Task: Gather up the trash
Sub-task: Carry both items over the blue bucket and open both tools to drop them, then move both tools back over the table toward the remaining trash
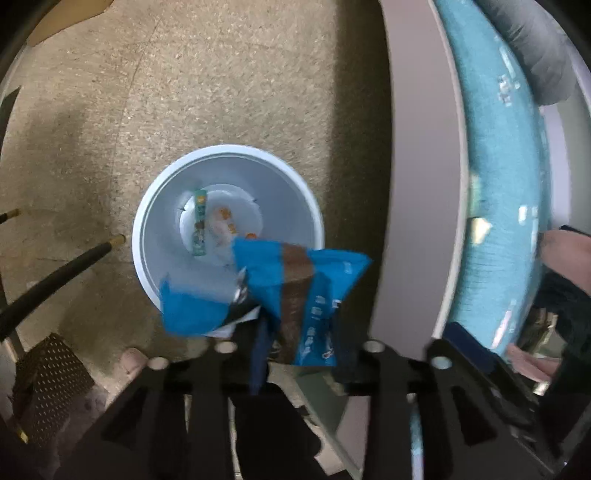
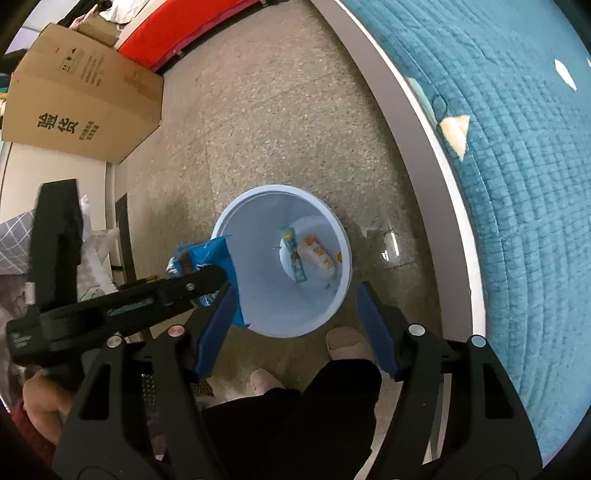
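A pale blue round bin (image 1: pixel 229 149) (image 2: pixel 280 190) stands on the speckled floor beside the bed. A teal wrapper (image 1: pixel 199 221) (image 2: pixel 295 258) and a white-and-orange wrapper (image 1: pixel 221 221) (image 2: pixel 319 254) lie at its bottom. A crumpled blue-and-brown snack bag (image 1: pixel 295 280) (image 2: pixel 207 254) hangs over the bin's near rim. Its lower end sits in the gap between the pads of my left gripper (image 1: pixel 301 347) (image 2: pixel 218 277), whose jaws stand apart. My right gripper (image 2: pixel 295 290) hovers open above the bin's near edge with nothing between its blue pads.
A bed with a teal quilt (image 1: pixel 498 184) (image 2: pixel 517 184) and a pale frame (image 1: pixel 413 147) runs along the right. A cardboard box (image 2: pixel 81 99) and a red mat (image 2: pixel 184 29) lie at the far left. Black furniture legs (image 1: pixel 55 273) slant in at the left. The person's slippered feet (image 2: pixel 347 343) stand just behind the bin.
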